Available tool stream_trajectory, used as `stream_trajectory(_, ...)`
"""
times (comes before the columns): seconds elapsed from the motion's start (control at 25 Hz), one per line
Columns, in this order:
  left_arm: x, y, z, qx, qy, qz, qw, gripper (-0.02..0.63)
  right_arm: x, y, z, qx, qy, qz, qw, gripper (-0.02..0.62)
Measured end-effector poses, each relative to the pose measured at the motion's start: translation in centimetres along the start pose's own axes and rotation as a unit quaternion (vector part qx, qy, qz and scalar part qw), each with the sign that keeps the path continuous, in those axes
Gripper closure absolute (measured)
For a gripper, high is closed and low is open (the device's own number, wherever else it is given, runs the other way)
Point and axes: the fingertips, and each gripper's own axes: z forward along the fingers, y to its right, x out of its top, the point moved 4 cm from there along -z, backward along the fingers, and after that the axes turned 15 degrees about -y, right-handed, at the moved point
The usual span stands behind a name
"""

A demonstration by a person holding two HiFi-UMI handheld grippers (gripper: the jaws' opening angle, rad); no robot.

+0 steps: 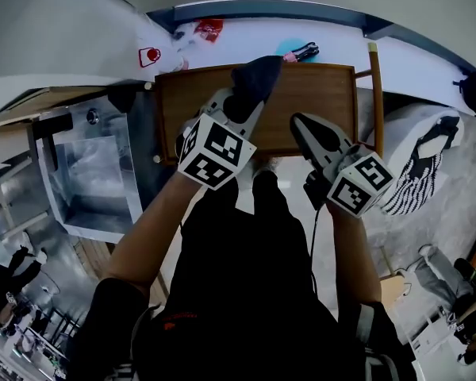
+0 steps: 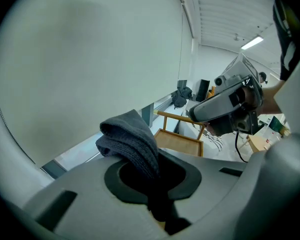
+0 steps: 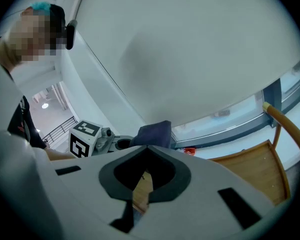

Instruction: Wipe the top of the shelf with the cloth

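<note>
Now the left gripper (image 1: 239,108) is clenching the dark grey cloth (image 1: 258,78), and the cloth is bunching up out of its jaws over the far left part of the wooden shelf top (image 1: 321,94). I cannot tell whether cloth and wood are touching. Over on the right, the right gripper (image 1: 304,127) is hanging above the near right part, jaws pressing together on nothing.

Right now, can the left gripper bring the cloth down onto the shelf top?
Probably yes. The left gripper is shut on the cloth over the shelf top, with bare wood beneath it. The right gripper sits off to the side, clear of the cloth.
</note>
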Motion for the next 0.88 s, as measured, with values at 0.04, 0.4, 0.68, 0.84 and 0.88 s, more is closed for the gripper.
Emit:
stream_trajectory(0.04,-0.1,-0.2,-0.6,0.003,0.002,-0.002,1.0000,0.557,0.2,-0.4,0.1,0.001,0.000,-0.004,1.000,0.591)
stream_trajectory(0.4,-0.6,-1.6,-5.3,0.028,0.028,-0.015,0.9991,0.557,3.0,-4.1,0.9,0.009,0.005,-0.043,0.999,0.591)
stream_trajectory(0.68,-1.2,-2.1,-8.9,0.037,0.052,-0.014,0.9979,0.557,4.6,-7.4,1.8,0.017,0.007,-0.069,0.997,0.591)
stream_trajectory(0.84,-1.8,-2.3,-10.6,0.044,0.061,-0.018,0.9970,0.557,5.0,-8.8,2.3,0.022,0.004,-0.085,0.996,0.591)
stream_trajectory(0.88,-1.8,-2.4,-11.0,0.046,0.063,-0.019,0.9968,0.557,5.1,-9.2,2.3,0.022,0.004,-0.087,0.996,0.591)
